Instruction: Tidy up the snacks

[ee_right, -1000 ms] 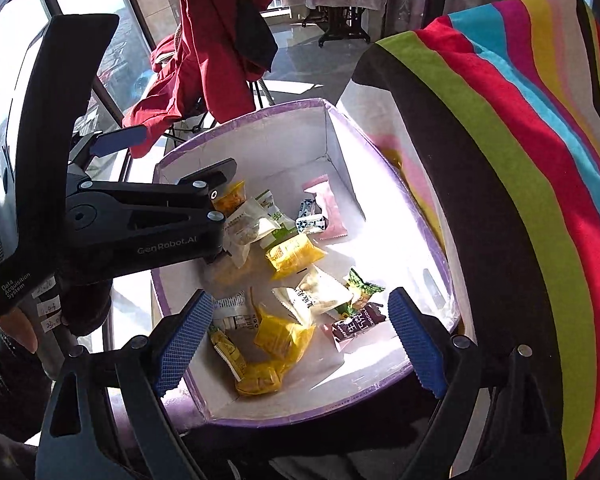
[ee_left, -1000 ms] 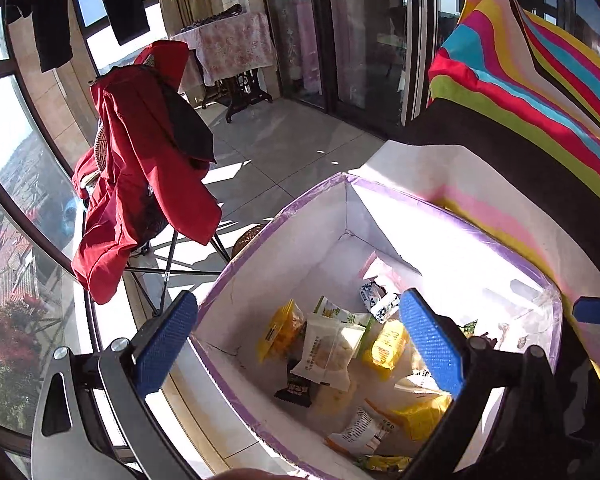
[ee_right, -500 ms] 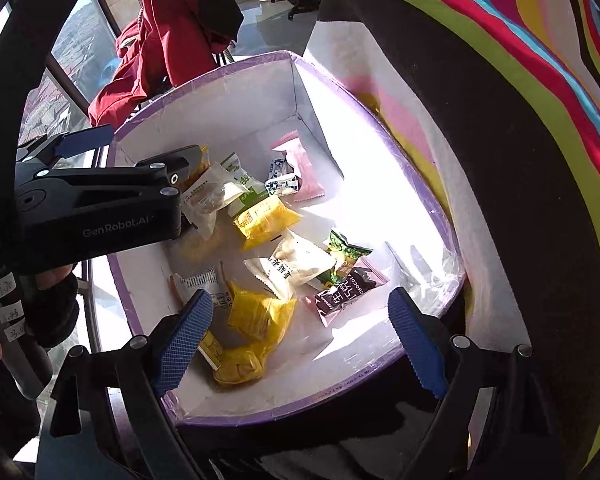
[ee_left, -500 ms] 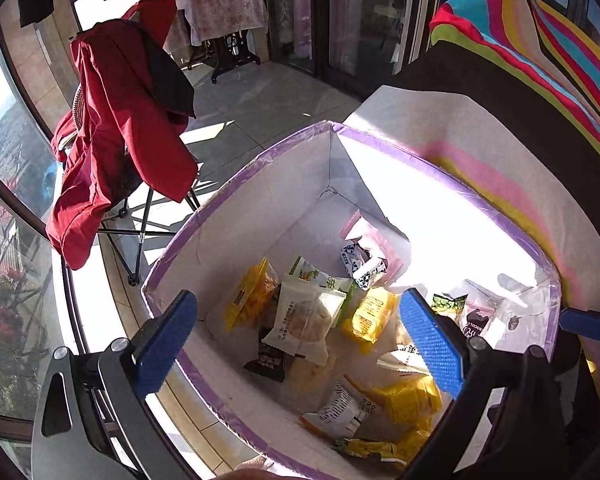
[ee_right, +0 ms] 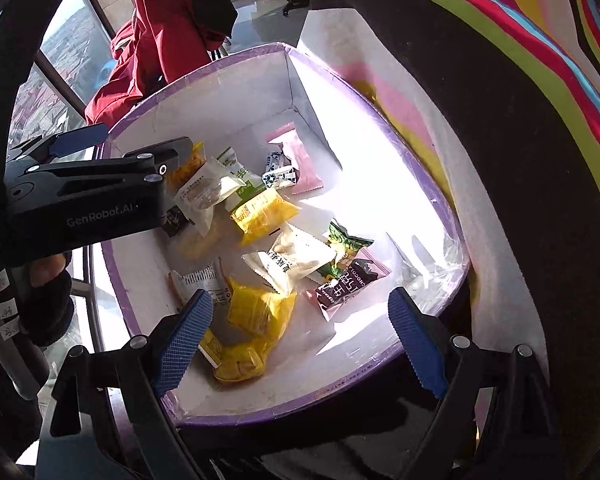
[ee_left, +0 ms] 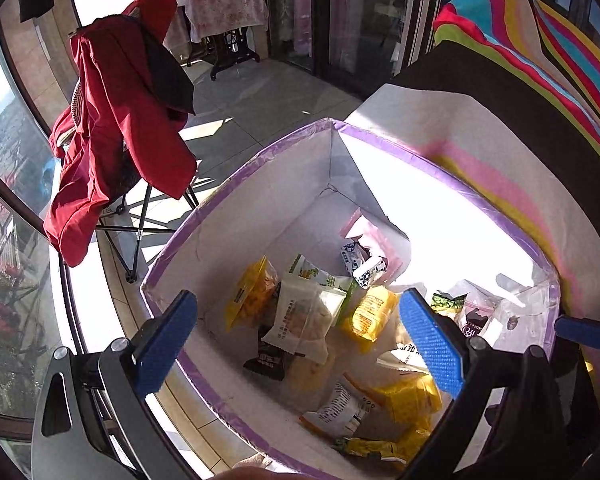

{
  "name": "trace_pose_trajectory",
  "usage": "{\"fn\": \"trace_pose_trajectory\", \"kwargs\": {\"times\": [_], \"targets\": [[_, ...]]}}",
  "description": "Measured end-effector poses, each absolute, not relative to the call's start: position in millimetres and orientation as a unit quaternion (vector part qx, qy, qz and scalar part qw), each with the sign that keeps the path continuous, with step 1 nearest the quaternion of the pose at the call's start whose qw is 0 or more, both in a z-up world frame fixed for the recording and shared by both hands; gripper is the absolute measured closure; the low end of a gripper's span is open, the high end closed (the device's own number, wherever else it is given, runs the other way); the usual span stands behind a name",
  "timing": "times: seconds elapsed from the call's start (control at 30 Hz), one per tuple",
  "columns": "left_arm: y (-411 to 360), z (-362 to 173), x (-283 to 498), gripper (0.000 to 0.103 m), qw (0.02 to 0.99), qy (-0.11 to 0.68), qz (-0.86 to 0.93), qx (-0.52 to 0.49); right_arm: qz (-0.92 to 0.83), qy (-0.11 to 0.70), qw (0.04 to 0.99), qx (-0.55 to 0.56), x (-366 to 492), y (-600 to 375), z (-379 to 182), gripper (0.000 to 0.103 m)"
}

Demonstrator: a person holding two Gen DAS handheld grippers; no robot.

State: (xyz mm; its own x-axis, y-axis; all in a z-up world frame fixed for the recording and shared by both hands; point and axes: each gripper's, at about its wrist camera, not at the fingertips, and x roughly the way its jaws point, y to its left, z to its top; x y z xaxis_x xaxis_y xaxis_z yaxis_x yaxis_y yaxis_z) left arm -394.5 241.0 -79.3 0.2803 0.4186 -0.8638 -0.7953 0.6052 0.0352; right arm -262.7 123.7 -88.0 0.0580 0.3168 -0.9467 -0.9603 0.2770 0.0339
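Both grippers, left [ee_left: 296,332] and right [ee_right: 300,340], hover wide and empty above the box [ee_right: 440,200]; next likely picking the yellow packet [ee_right: 260,312] at six o'clock.

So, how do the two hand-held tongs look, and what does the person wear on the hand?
Both tongs have black angular arms with silver bolts and blue, dotted pads. The left tongs carry white "GenRobot.AI" lettering on the black body, seen in the right wrist view. The right tongs look the same. The grip below the left body has small white handwritten stickers. A dark sleeve covers the wrist there.
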Motion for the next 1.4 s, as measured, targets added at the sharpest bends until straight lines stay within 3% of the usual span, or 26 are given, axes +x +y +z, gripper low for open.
{"fn": "trace_pose_trajectory", "kwargs": {"times": [1.4], "targets": [[246, -88, -393, 0.002, 0.765, 0.469, 0.378, -0.226, 0.480, 0.499, 0.635, -0.343, -257, 123, -100, 0.017]]}}
